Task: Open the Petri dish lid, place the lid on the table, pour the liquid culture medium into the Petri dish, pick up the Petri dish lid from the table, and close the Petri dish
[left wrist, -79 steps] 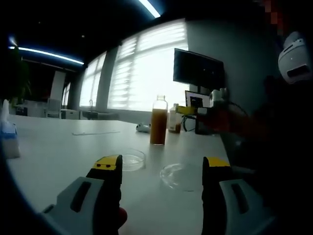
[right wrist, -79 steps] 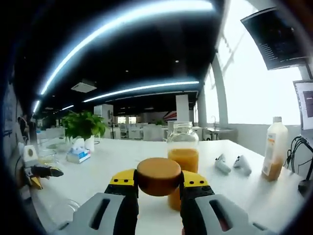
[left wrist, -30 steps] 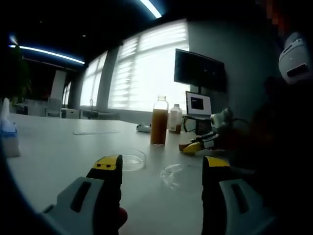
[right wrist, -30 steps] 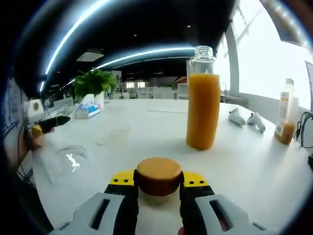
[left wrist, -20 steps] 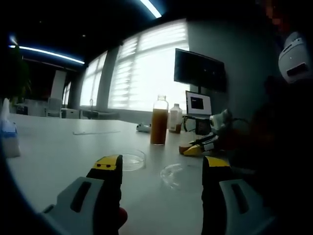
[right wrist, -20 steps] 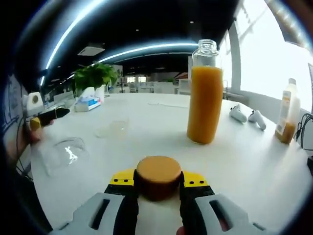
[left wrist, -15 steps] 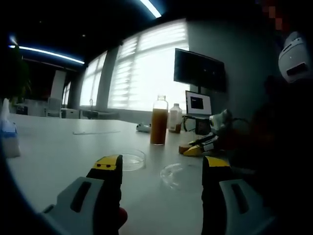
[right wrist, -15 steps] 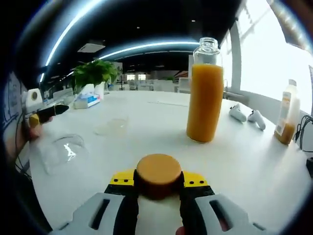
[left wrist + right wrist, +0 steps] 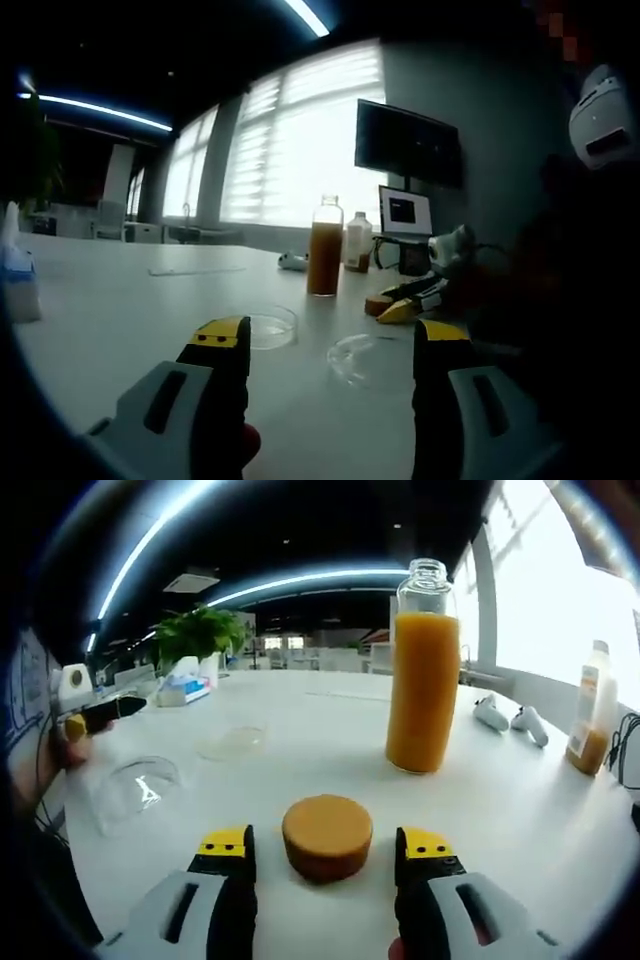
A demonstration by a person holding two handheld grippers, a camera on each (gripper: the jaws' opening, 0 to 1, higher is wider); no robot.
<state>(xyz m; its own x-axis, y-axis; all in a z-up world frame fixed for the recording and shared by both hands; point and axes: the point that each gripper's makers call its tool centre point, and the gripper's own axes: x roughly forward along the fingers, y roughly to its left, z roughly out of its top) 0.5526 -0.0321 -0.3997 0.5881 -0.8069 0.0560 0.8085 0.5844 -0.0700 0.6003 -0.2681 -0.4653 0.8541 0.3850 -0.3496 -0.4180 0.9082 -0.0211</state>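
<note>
An open glass bottle (image 9: 423,680) of orange liquid stands on the white table (image 9: 520,800); it is also mid-table in the left gripper view (image 9: 325,252). Its brown cap (image 9: 327,835) rests on the table between the jaws of my right gripper (image 9: 327,844), which stands open, the jaws apart from the cap's sides. The Petri dish base (image 9: 232,743) lies left of the bottle, its clear lid (image 9: 135,785) nearer and further left. My left gripper (image 9: 331,336) is open and holds nothing, with the dish base (image 9: 268,325) and lid (image 9: 355,358) just beyond its tips.
A second bottle (image 9: 585,725) and two white controllers (image 9: 495,715) lie at the right. A plant (image 9: 195,630) and tissue box (image 9: 185,688) sit far back. A monitor (image 9: 405,140) stands behind the bottles. The left gripper (image 9: 95,715) shows at the left edge.
My right gripper came down to the table with the cap, then opened and let it go. The left gripper, dish and lid have not moved.
</note>
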